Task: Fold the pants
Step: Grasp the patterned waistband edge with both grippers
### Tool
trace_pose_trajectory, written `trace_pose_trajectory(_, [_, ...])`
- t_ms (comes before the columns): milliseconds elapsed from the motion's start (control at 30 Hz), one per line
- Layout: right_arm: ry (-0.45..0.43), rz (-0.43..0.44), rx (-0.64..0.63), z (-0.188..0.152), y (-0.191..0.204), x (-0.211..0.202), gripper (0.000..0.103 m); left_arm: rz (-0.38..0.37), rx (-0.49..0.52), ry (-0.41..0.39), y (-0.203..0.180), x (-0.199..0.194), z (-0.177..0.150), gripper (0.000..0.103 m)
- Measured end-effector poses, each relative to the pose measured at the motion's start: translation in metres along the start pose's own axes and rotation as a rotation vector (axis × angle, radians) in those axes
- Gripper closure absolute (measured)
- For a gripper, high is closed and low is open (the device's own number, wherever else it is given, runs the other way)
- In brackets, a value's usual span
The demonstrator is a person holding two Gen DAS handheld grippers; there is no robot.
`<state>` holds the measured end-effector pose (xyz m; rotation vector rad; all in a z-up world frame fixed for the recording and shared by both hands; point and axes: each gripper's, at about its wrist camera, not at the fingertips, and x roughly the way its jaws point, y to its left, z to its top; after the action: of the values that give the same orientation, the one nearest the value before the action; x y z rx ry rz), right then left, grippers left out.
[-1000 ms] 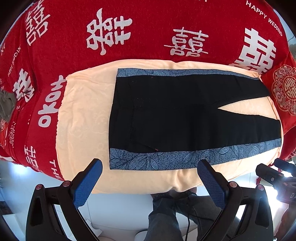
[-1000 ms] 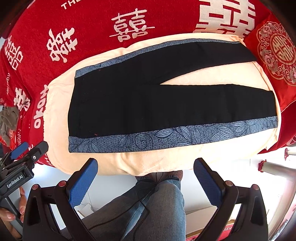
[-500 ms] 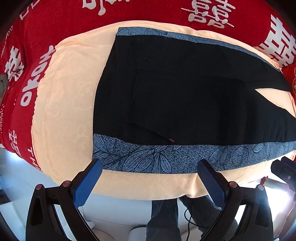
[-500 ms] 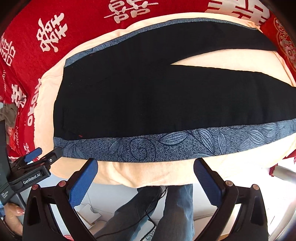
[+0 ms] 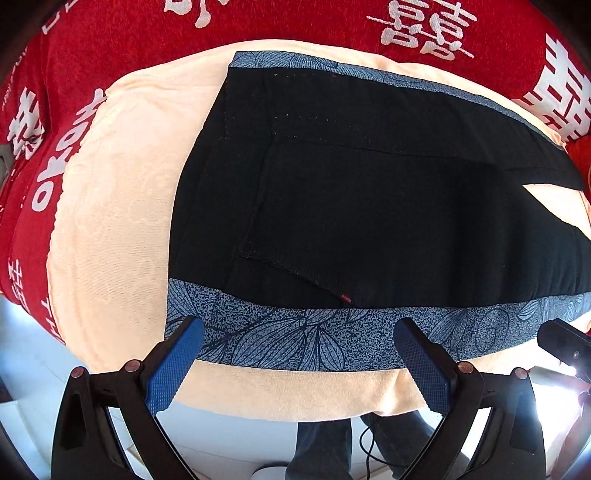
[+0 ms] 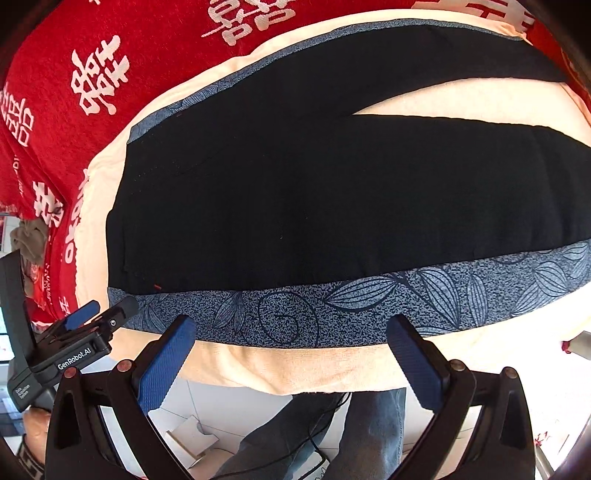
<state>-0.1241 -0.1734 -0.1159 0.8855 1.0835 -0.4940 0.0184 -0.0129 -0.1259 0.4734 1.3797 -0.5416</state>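
Observation:
Black pants (image 5: 369, 206) (image 6: 332, 192) with blue leaf-print side stripes lie flat on a peach cloth (image 5: 118, 221) (image 6: 295, 365), waistband to the left, legs spread to the right. My left gripper (image 5: 299, 332) is open, its blue pads hovering over the near stripe close to the waistband corner. The right gripper (image 6: 291, 328) is open too, over the near stripe (image 6: 369, 306) further along the leg. Nothing is between either pair of fingers. In the right wrist view the left gripper (image 6: 92, 317) shows at the left edge.
A red blanket (image 5: 295, 22) with white characters covers the surface under the peach cloth. The table's near edge lies just under both grippers. A person's jeans legs (image 6: 369, 435) and a cable stand on the tiled floor below. A grey rag (image 6: 29, 240) sits far left.
Both grippers have moved forward and down toward the pants' near striped edge; the pants now fill both views. Both jaws stayed open. The pants have not moved.

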Motion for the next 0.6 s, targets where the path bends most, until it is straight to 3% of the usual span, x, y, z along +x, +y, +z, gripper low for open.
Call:
trace_pose_trajectory(167, [-0.012,0.091,-0.001,-0.006,0.002,0.001,0.0,-0.045,-0.026,-0.022,0.006,0.0,-0.004,0.0])
trace_pose_trajectory(300, [0.01,0.228,0.04,-0.017,-0.002,0.01,0.002,-0.103,-0.062,-0.042,0.016,0.0,-0.01,0.0])
trace_pose_trajectory(367, [0.029,0.287,0.065,-0.023,-0.004,0.017,0.015,-0.136,-0.081,-0.044,0.021,0.001,-0.014,0.0])
trace_pose_trajectory(433, [0.073,0.356,0.101,-0.032,-0.006,0.031,0.042,-0.172,-0.096,-0.035,0.024,0.004,-0.019,0.008])
trace_pose_trajectory(467, [0.091,0.382,0.115,-0.036,-0.008,0.038,0.043,-0.193,-0.099,-0.025,0.025,0.006,-0.021,0.019])
trace_pose_trajectory(600, [0.123,0.419,0.148,-0.053,-0.012,0.064,0.043,-0.254,-0.139,0.012,0.033,0.012,-0.034,0.022])
